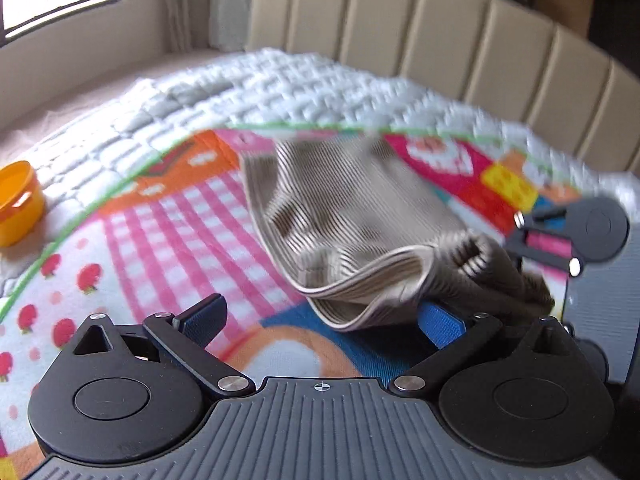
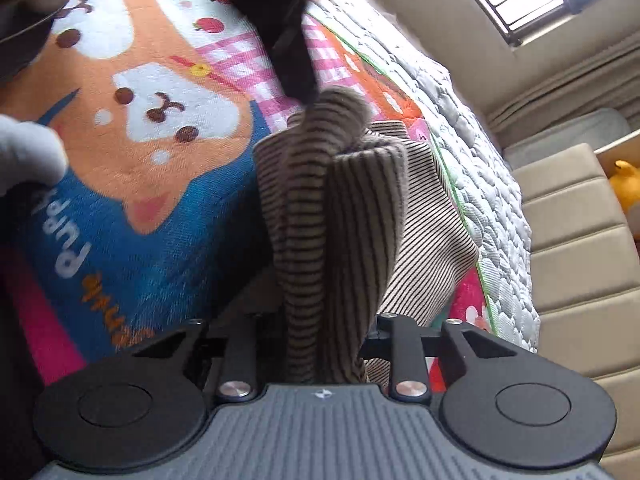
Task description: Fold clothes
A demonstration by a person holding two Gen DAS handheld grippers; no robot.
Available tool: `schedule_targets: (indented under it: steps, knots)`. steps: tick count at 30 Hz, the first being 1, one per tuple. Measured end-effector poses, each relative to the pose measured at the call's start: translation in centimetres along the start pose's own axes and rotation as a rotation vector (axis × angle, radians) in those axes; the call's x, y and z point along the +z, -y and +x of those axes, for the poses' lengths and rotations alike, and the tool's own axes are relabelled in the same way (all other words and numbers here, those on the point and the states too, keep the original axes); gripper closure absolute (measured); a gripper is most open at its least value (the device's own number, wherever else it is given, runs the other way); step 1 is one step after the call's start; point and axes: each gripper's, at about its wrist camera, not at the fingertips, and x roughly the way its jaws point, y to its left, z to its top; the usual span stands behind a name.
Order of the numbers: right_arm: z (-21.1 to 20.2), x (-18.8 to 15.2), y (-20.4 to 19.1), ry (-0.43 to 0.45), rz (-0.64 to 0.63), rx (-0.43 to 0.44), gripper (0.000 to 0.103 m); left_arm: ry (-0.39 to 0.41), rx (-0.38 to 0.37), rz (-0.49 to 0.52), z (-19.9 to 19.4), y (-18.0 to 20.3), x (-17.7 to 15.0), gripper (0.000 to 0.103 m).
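We have the beige knitted garment with thin dark stripes (image 2: 344,216) bunched and partly lifted over the colourful cartoon-puppy play mat (image 2: 132,184), which lies on the grey-white quilted bed (image 1: 248,80), towards the mat's green-trimmed edge nearest the beige padded headboard (image 1: 440,28). Our right tool (image 2: 320,344) is clamped on a gathered rope of that fabric, its jaws drawn close with the cloth running up between them. Our left tool (image 1: 320,320) stands with its jaws apart; the garment's folded hem drapes over the blue pad (image 1: 440,324) of one finger without being pinched.

What worries us:
- The right grip has taken a thick wad, probably several layers at once, so lifting from here could drag the whole garment into a twist instead of opening a clean fold.
- The hem only rests on the left pad, so if we pull away it could slide off and collapse in a heap.
- The two tools are near each other, so closing the left one blindly could catch the wrong layer or knock its neighbour.
- The picture is blurred, so we cannot tell which edge of the garment we hold.

As for containers, one orange plastic tub (image 1: 18,200) sits on the quilt beyond the mat's edge, towards the window side of the bed; from here it looks empty.
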Motion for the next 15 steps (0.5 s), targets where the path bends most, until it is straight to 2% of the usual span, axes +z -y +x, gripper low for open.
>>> schedule_targets:
  steps: [3,6,9,12,15]
  knots:
    - [-2.3,-1.1,-0.5,0.002,-0.074,0.071,0.077,0.048,-0.015,-0.162,-1.5,-2.9,0.8,0.000]
    - [-4.5,-2.1,-1.1,0.003,-0.148,0.160,0.077,0.015,0.010,-0.202,-0.6,-3.5,1.3,0.000]
    - [-5.7,-2.7,-1.1,0.001,-0.181,0.230,0.077,-0.059,0.041,-0.051,2.1,-0.8,1.9,0.000]
    - [-5.3,-3.1,-0.3,0.004,-0.132,0.253,0.076,-0.140,0.065,0.146,5.5,2.2,1.5,0.000]
    - [-4.8,-3.7,0.8,0.007,-0.059,0.293,0.075,-0.146,0.133,0.240,5.6,2.9,0.6,0.000]
